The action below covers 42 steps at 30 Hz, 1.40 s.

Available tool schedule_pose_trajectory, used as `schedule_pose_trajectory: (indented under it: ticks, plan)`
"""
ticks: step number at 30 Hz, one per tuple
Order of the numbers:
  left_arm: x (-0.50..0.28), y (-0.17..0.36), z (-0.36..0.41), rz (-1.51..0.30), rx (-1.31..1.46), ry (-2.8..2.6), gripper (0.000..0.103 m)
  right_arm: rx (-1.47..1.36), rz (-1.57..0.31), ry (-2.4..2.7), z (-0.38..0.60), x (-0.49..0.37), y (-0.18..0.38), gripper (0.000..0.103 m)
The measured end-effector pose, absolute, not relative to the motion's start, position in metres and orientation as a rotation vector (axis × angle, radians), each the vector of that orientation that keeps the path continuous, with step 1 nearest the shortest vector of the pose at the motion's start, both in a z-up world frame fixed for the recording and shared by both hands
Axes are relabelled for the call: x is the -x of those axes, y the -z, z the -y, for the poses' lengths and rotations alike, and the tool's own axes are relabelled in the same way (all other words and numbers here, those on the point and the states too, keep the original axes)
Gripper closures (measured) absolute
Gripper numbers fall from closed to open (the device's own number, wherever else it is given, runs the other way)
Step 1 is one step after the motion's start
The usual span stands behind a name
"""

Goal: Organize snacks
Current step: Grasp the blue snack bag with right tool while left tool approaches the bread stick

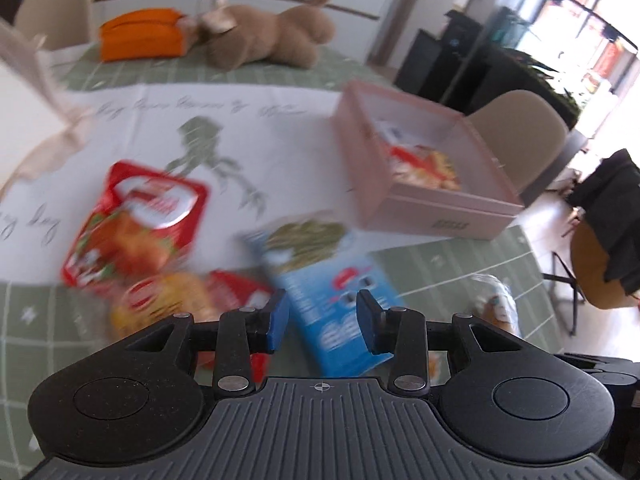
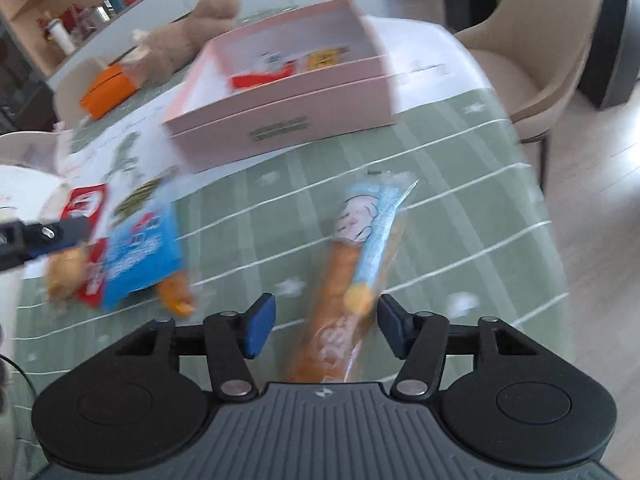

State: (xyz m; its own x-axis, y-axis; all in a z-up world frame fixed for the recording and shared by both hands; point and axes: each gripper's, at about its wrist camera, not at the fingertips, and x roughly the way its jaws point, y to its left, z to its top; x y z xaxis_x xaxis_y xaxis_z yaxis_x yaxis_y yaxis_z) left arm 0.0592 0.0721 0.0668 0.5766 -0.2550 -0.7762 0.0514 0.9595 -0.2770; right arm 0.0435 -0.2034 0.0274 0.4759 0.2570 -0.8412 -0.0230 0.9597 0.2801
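Observation:
My left gripper (image 1: 322,324) is open just above a blue snack packet (image 1: 332,284) that lies flat on the table. A red snack bag (image 1: 136,228) and a yellow-and-red packet (image 1: 180,300) lie to its left. A pink box (image 1: 424,168) holding several snacks stands at the right. My right gripper (image 2: 326,326) is open over a long orange-and-blue biscuit packet (image 2: 352,260) lying lengthwise between its fingers. The pink box (image 2: 288,120) stands beyond it. The blue packet (image 2: 140,252) and the left gripper's finger (image 2: 68,230) show at the left.
A brown plush toy (image 1: 264,36) and an orange pouch (image 1: 140,34) lie at the far side of the table. A green checked tablecloth (image 2: 460,208) covers the table. Beige chairs (image 2: 536,48) stand around it. A small wrapped snack (image 1: 496,304) lies near the table's right edge.

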Motion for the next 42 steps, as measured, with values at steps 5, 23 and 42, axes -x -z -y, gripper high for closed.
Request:
schedule_pose_trajectory:
  ticks: [5,23,42]
  plan:
    - [-0.043,-0.061,-0.097,-0.992,0.278,0.146,0.062,-0.172,-0.989,-0.319,0.153,-0.047,-0.050,0.031]
    - [-0.006,-0.048,-0.118,-1.091,0.269,0.167,0.062,0.166,-1.053,-0.390,0.029,-0.121,-0.027,0.033]
    - [-0.019,-0.046,-0.042,-1.120,0.191,0.344,0.062,-0.240,-0.894,-0.106,0.216,-0.068,-0.094,0.085]
